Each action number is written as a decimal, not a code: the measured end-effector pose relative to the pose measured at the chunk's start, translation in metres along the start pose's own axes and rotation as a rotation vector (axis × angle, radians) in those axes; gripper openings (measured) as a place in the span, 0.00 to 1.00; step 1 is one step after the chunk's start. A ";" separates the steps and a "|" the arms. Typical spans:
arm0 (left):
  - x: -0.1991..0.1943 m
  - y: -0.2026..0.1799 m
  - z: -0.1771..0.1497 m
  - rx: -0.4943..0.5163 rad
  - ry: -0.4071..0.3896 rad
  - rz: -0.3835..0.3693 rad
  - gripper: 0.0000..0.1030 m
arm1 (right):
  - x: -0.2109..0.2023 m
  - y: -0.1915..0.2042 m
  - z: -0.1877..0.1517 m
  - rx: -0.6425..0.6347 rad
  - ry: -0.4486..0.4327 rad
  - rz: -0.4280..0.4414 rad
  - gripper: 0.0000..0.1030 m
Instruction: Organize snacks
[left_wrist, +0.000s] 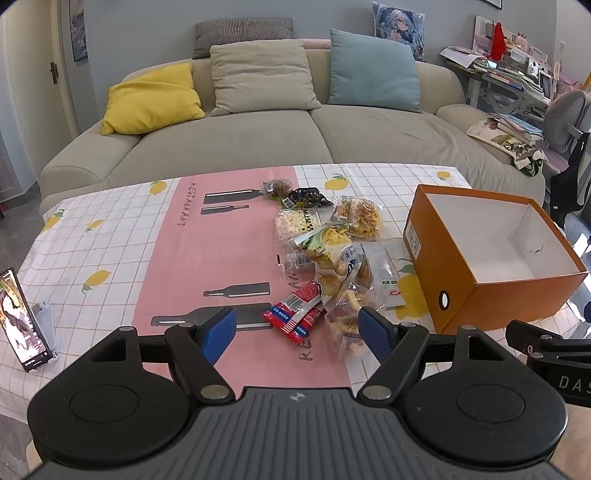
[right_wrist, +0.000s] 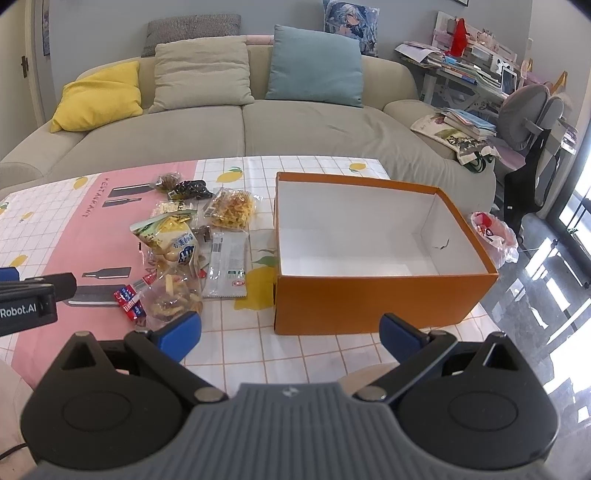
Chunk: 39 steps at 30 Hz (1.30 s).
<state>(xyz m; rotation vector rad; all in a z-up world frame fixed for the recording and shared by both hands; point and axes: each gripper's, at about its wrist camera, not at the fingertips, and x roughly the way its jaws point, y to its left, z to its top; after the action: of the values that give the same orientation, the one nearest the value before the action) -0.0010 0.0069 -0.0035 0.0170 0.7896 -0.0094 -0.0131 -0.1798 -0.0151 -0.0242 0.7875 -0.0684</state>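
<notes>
The snack packets lie heaped mid-worktop, on the seam where the pink runner meets the lemon-print cloth: a red wrapper nearest, a clear bag of yellow chips further back. Just to their right sits the orange box, open-topped, nothing inside. Left tool hangs above the near end of the pile, blue pads spread wide, gripping nothing. Right tool hangs before the box, also spread and bare. A phone stands propped at far left
</notes>
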 end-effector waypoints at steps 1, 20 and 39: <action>0.000 0.000 0.000 0.000 -0.001 0.001 0.85 | 0.000 0.000 0.000 -0.001 0.000 -0.001 0.97; 0.000 -0.001 -0.001 0.001 0.001 0.001 0.85 | 0.001 -0.004 -0.001 0.018 0.014 -0.010 0.97; 0.002 -0.005 -0.003 0.008 0.007 0.001 0.85 | 0.001 -0.006 -0.001 0.028 0.023 -0.014 0.97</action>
<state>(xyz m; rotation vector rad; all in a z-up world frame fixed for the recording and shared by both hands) -0.0016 0.0018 -0.0075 0.0252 0.7963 -0.0119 -0.0132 -0.1859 -0.0166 -0.0023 0.8093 -0.0926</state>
